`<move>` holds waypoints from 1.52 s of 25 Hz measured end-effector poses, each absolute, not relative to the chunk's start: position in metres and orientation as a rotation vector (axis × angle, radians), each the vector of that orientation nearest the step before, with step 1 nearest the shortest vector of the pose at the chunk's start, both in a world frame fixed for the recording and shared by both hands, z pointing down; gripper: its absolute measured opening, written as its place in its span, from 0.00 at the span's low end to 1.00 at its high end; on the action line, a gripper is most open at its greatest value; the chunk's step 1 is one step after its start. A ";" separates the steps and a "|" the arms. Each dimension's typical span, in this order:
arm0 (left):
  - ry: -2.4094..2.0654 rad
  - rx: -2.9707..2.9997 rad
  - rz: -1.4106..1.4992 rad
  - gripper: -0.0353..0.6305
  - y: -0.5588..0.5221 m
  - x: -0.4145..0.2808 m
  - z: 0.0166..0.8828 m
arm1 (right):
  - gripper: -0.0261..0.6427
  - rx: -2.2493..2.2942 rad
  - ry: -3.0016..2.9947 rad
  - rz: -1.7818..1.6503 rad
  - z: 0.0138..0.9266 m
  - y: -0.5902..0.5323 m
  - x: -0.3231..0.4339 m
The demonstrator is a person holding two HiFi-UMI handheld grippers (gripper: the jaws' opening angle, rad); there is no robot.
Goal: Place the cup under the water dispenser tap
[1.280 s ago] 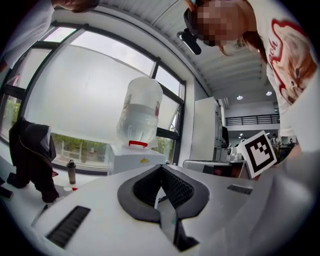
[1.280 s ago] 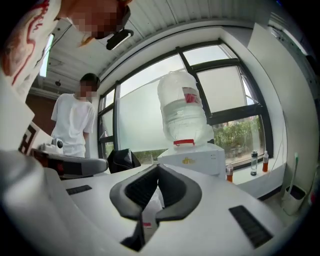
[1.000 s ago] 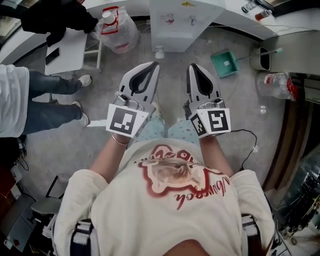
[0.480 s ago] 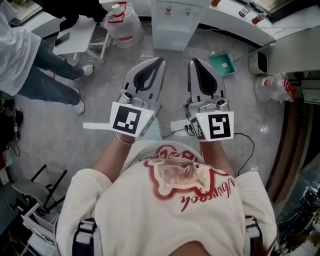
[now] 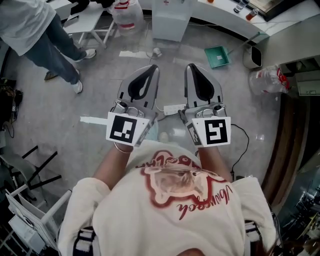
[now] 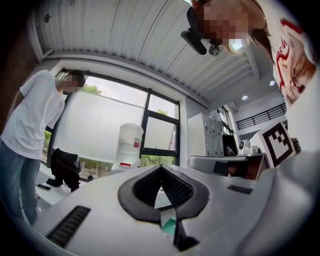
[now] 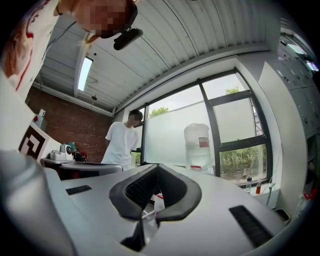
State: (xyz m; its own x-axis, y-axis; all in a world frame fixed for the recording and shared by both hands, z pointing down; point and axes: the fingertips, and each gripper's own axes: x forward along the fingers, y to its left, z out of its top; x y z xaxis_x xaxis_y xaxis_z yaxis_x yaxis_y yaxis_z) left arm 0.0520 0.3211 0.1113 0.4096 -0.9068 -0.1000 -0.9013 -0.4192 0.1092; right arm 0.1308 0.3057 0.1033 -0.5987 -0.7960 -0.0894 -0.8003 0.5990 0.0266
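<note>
1. The left gripper (image 5: 154, 67) is held with its jaws pressed together, nothing between them.
2. The right gripper (image 5: 189, 66) is likewise closed and empty.
3. Both are pointed toward the dispenser (image 5: 170, 21), well apart from it.
4. A small white cup (image 5: 157, 51) is seen on the floor just before the dispenser.
5. A jug (image 5: 125, 11) is set left of the dispenser and a green tray (image 5: 218, 56) right of it.
</note>
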 end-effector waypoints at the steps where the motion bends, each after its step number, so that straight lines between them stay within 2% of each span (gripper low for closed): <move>1: -1.673 2.617 -0.225 0.08 0.330 0.051 0.105 | 0.08 -1.374 2.746 0.104 0.099 0.315 0.131; 13: -1.599 2.654 -0.120 0.08 0.396 0.026 0.108 | 0.08 -1.371 2.749 0.067 0.101 0.385 0.105; 38: -1.584 2.691 -0.161 0.08 0.422 0.034 0.095 | 0.08 -1.362 2.754 0.116 0.094 0.407 0.100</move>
